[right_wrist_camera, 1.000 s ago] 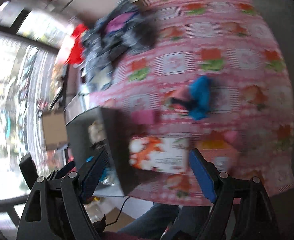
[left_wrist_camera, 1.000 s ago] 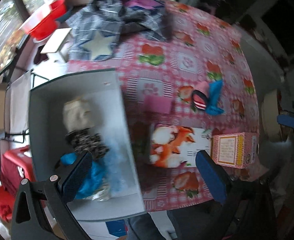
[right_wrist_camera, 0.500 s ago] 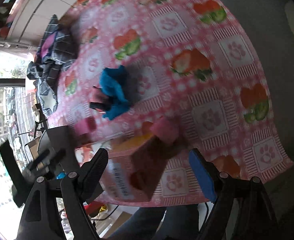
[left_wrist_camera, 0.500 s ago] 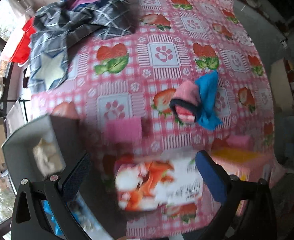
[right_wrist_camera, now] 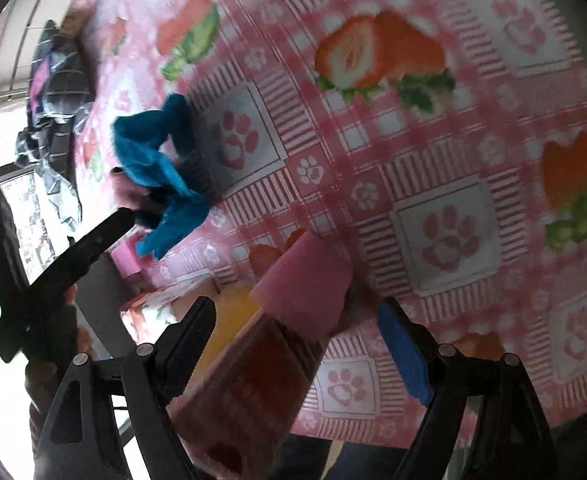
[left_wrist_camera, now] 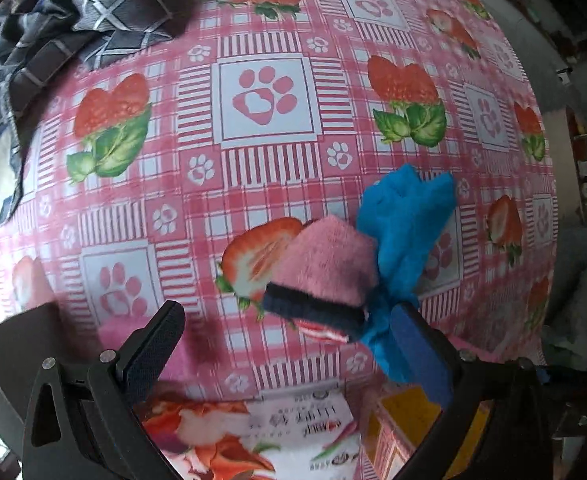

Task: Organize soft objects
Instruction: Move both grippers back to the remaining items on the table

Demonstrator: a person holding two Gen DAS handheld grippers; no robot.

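A fuzzy pink sock [left_wrist_camera: 325, 268] with a navy cuff lies on the strawberry tablecloth against a crumpled blue cloth [left_wrist_camera: 405, 220]. My left gripper [left_wrist_camera: 289, 344] hangs open just above them, the sock's cuff between its pads and the right pad at the blue cloth's tail. In the right wrist view my right gripper [right_wrist_camera: 297, 344] is open over a pink block [right_wrist_camera: 305, 280] and a pink and yellow box [right_wrist_camera: 253, 380]; a gap shows beside its blue pad. The blue cloth [right_wrist_camera: 157, 160] lies further left, with one of the left gripper's fingers [right_wrist_camera: 93, 240] next to it.
A dark plaid cloth heap [left_wrist_camera: 93, 8] lies at the far left of the table. A fox-print tissue pack [left_wrist_camera: 253, 436] and the box [left_wrist_camera: 405, 412] sit near the front edge. A pink pad [left_wrist_camera: 113, 332] and a dark bin corner [left_wrist_camera: 21, 340] are at the left. A hand [right_wrist_camera: 53, 320] holds the left gripper.
Both grippers have left the grey bin and come down towards the table. The sock and blue cloth now fill the left view; the box and pink block fill the right view. Jaws unchanged.
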